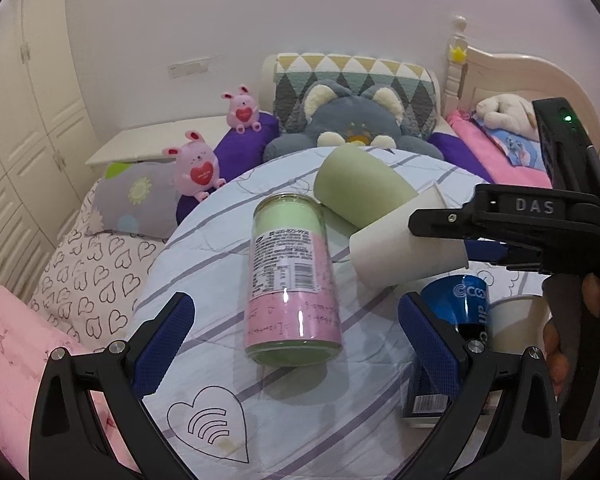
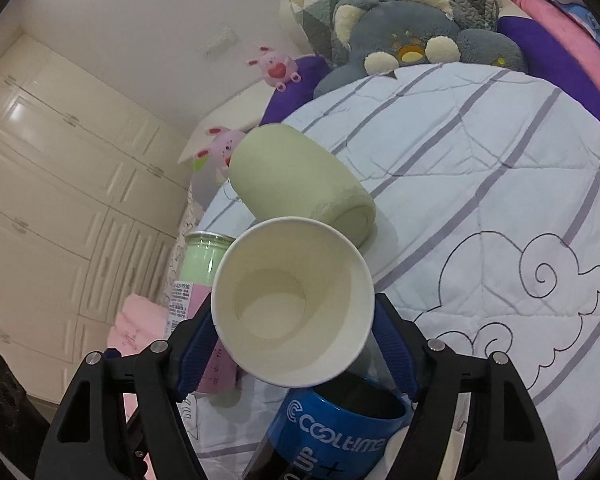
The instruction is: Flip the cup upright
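I note the right gripper (image 2: pixel 292 344) jaws clenched on the white paper cup (image 2: pixel 294 304), held tilted above the bed quilt (image 2: pixel 480 184); left gripper (image 1: pixel 296 332) jaws released, grasping nothing.

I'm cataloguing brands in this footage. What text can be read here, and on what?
"COOLTIME": blue cup, white lettering; more letters below it are cut off.
"DAS": body of the right claw, which holds the white paper cup.
Label print and barcode on the pink-and-green can: too small to read.
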